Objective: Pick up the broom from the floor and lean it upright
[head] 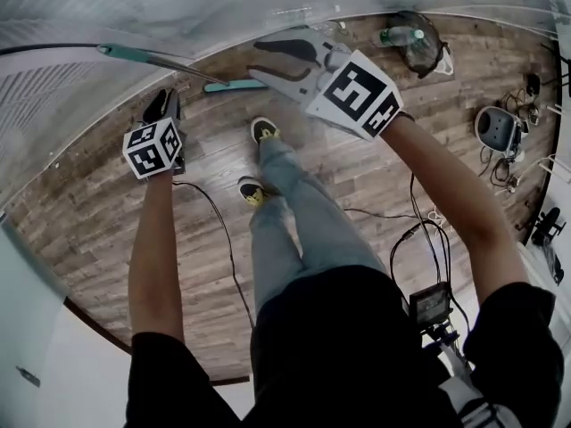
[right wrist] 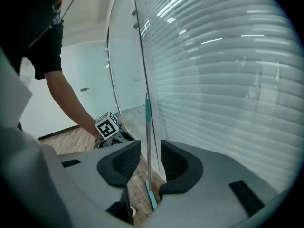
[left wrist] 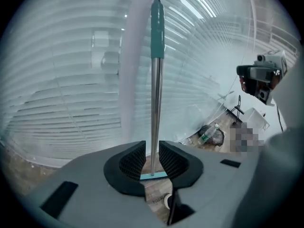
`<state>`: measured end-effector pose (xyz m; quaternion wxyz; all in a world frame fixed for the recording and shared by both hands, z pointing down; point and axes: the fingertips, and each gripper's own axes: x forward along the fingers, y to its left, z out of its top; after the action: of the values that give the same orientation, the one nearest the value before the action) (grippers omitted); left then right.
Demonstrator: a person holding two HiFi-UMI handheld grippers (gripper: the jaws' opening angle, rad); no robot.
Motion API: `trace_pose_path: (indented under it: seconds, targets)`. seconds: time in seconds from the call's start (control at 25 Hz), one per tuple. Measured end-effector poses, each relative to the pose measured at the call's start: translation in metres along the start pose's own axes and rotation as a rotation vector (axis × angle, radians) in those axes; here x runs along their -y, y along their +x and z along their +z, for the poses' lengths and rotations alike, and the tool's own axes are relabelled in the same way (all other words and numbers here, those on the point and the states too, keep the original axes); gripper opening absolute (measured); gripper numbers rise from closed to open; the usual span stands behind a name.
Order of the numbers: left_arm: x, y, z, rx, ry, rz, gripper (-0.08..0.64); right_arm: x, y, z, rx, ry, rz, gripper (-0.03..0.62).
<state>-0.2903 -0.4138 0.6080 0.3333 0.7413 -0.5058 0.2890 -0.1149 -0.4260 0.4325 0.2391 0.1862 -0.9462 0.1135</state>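
Note:
The broom (head: 156,59) has a metal pole, a teal grip and a teal head (head: 234,85). It stands upright on the wood floor and leans against the wall of white blinds. In the left gripper view the broom (left wrist: 155,103) shows through the narrow gap of my left gripper (left wrist: 152,158), some way beyond the pads and not touched. My left gripper (head: 166,101) hangs just short of the pole. My right gripper (head: 256,57) is open and pulled back. The broom (right wrist: 147,127) appears far off between the jaws of my right gripper (right wrist: 150,163), which hold nothing.
A dark bag with a green bottle (head: 415,38) lies by the wall at the back right. Black cables (head: 223,239) run over the floor near the person's shoes (head: 263,132). Equipment (head: 495,127) sits at the right. A camera on a stand (left wrist: 263,77) stands to the right.

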Motion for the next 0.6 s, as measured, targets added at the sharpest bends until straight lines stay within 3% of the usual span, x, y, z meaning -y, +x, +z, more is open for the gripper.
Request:
trace_pose_path:
  seconds: [0.12, 0.2, 0.4, 0.6]
  targets:
    - [0.011, -0.037, 0.008, 0.091, -0.078, 0.0, 0.092, -0.009, -0.064, 0.015, 0.004, -0.01, -0.059, 0.138]
    - [0.03, -0.069, 0.001, 0.133, -0.109, -0.048, 0.092, -0.029, -0.095, 0.028, 0.007, -0.042, -0.07, 0.138]
    - [0.096, -0.16, 0.009, 0.223, 0.041, -0.147, 0.037, -0.073, -0.149, 0.078, 0.045, -0.142, -0.101, 0.135]
    - [0.159, -0.271, 0.038, 0.382, 0.088, -0.219, 0.023, -0.136, -0.2, 0.14, 0.123, -0.218, -0.154, 0.129]
